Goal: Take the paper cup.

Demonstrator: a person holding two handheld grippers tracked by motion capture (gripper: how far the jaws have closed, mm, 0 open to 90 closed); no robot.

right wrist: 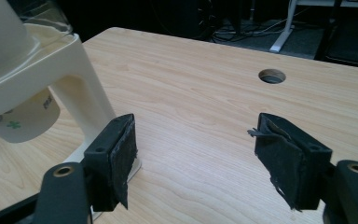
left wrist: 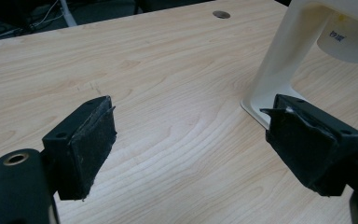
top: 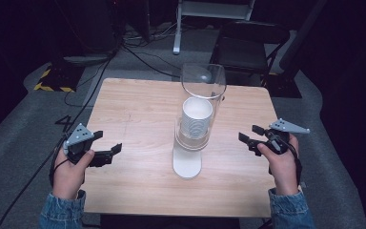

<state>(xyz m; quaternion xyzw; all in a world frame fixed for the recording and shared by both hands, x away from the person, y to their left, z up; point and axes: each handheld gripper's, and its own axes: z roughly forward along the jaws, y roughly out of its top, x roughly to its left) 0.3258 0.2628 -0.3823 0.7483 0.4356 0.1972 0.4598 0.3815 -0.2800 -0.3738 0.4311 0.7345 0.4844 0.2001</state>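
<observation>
— What stands in the middle of the bench [top: 138,105]?
— A cup dispenser [top: 190,143]: a smooth white plastic stand with a flat rounded foot and an arched leg, a clear cylinder rising from its top. A stack of ribbed white paper cups [top: 196,119] sits inside the cylinder.
— Any writing?
— In the right gripper view, the lowest cup [right wrist: 21,123] hangs under the stand, with a small green clover mark and dark print too small to read.
— And the bench itself?
— Pale wood grain, with a round cable hole [right wrist: 271,75].
— The grippers?
— The left gripper [top: 106,145] and right gripper [top: 251,133] flank the dispenser, each apart from it. Both hold nothing, their worn black padded jaws spread wide.
</observation>
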